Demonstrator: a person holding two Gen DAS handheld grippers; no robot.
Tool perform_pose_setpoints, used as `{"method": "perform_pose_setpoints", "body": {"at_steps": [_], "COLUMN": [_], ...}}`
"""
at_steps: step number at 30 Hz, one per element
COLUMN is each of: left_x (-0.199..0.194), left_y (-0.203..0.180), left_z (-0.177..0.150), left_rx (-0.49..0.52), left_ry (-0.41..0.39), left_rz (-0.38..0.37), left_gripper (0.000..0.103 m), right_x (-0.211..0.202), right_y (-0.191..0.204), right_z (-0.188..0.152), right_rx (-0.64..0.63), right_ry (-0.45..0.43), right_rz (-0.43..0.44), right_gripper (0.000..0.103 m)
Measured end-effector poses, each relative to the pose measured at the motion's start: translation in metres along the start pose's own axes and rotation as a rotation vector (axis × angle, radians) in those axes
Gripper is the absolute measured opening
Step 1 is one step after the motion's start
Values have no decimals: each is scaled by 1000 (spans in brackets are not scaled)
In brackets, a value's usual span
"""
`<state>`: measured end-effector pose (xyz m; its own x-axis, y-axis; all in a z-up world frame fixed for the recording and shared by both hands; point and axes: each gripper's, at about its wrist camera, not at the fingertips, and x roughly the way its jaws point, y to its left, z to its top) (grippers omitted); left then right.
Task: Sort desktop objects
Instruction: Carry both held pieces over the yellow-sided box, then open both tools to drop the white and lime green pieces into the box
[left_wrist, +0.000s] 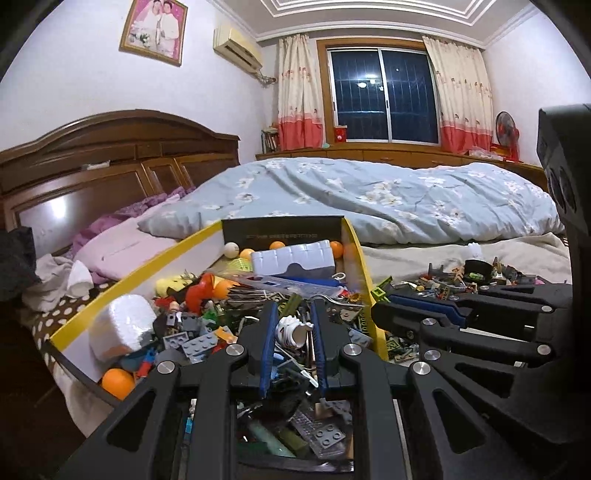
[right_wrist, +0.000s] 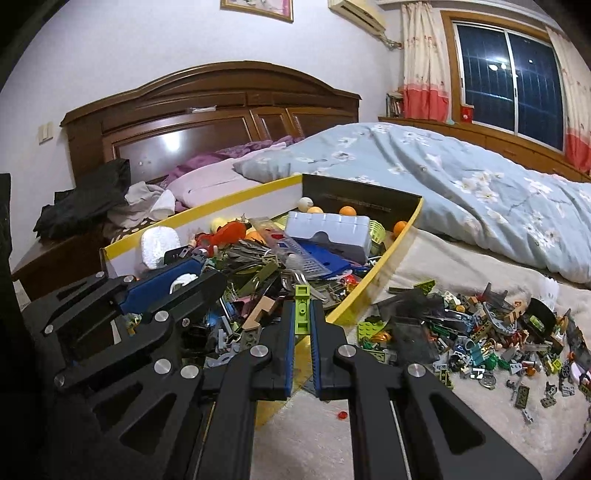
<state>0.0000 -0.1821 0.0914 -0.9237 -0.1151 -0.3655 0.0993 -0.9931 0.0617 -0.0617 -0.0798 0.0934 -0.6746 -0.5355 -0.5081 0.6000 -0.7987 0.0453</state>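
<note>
My left gripper (left_wrist: 294, 325) is shut on a small white toy piece (left_wrist: 293, 330) and holds it over the yellow-rimmed box (left_wrist: 360, 254) full of toys and bricks. It also shows in the right wrist view (right_wrist: 184, 275), with the white piece (right_wrist: 183, 281) between its blue pads. My right gripper (right_wrist: 303, 314) is shut on a lime green long brick (right_wrist: 302, 308) that stands upright between the pads, just above the box's near right rim (right_wrist: 373, 280). In the left wrist view the right gripper (left_wrist: 391, 299) reaches in from the right.
A pile of loose bricks (right_wrist: 480, 339) lies on the beige blanket right of the box. The box holds orange balls (left_wrist: 117, 382), a white foam block (left_wrist: 122, 330) and a pale blue case (left_wrist: 293, 258). A blue floral duvet (left_wrist: 388, 199) lies behind.
</note>
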Motion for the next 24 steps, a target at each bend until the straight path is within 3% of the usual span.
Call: {"method": "perform_pose_setpoints", "body": {"at_steps": [16, 24], "left_x": [12, 23], "left_y": [19, 28], "left_z": [-6, -15], "left_rx": [-56, -53], "left_ry": [46, 84], "left_rz": [36, 71], "left_gripper": [19, 19], "right_x": [22, 38], "right_y": [7, 21], "right_z": [1, -9], "right_rx": [24, -25], "right_ry": [9, 48], "right_rz": [68, 74], "right_gripper": [7, 7]}}
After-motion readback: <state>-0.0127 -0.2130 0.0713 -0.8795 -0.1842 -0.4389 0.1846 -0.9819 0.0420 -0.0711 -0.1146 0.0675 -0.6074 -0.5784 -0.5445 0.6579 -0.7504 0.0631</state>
